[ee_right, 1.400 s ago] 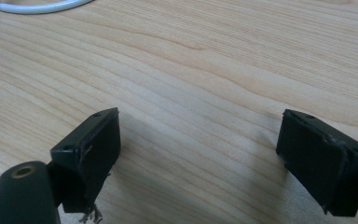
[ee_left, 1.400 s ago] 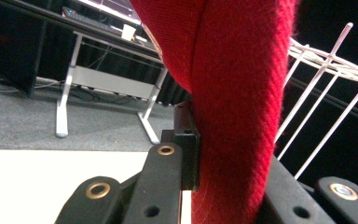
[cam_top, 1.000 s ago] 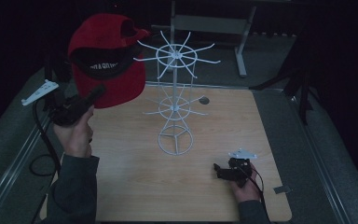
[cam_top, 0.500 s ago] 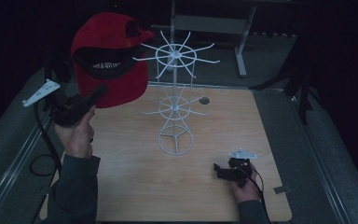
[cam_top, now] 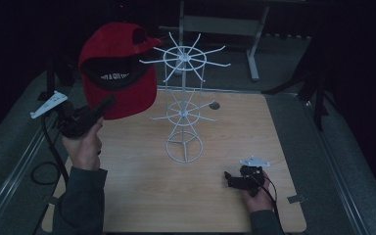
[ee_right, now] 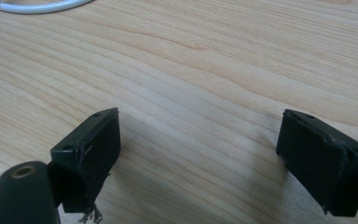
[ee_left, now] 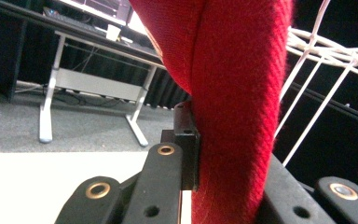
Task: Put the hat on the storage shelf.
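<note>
While the left hand-held gripper (cam_top: 108,103) was raised at the left of the high view, its jaws were clenched on the lower edge of a red cap (cam_top: 117,68), item one, which hung in the air at the upper left of the frame, its dark lining and a strip of white lettering facing the camera. From the left gripper view the red cloth (ee_left: 233,102) filled the centre, pinched between the black jaws. Item two: a white wire rack (cam_top: 183,103), upright at centre frame on the pale wood worktop (cam_top: 127,191), two tiers of radiating hooks over a ring base; the cap sat just left of its top tier, contact not discernible. Item three: the right hand-held gripper (cam_top: 231,179), lower right of the frame, resting low on the worktop, jaws spread wide and grasping nothing, bare wood (ee_right: 200,93) between them.
</note>
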`<action>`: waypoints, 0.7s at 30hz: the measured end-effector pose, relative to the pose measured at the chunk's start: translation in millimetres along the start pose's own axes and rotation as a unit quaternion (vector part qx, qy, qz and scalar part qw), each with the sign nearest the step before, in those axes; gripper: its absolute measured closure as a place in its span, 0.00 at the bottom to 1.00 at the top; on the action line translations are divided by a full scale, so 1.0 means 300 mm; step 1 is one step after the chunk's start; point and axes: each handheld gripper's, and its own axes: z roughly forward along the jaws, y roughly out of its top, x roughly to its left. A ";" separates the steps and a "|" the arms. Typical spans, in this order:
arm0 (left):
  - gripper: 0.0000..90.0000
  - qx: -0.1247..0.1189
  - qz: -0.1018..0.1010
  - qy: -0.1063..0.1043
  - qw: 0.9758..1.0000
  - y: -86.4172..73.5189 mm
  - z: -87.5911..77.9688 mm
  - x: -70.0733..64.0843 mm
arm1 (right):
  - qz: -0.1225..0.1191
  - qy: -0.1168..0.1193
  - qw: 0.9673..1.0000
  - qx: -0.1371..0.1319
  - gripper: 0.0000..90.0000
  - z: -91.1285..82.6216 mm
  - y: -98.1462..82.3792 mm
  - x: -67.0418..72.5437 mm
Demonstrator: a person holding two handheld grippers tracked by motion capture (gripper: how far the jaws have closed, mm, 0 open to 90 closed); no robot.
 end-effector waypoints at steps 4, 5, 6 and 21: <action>0.95 0.005 -0.005 -0.001 1.000 -0.037 0.002 0.011 | 0.000 0.000 1.000 0.000 0.15 0.000 0.000 0.000; 0.95 0.006 -0.006 -0.001 1.000 -0.044 0.003 0.013 | 0.000 0.000 1.000 0.000 0.15 0.000 0.000 0.000; 0.95 0.008 -0.008 -0.001 1.000 -0.052 0.004 0.014 | 0.000 0.000 1.000 0.000 0.15 0.000 0.000 0.000; 0.94 0.047 -0.004 -0.010 0.999 -0.183 0.044 0.029 | 0.000 0.000 1.000 0.000 0.15 0.000 0.000 0.000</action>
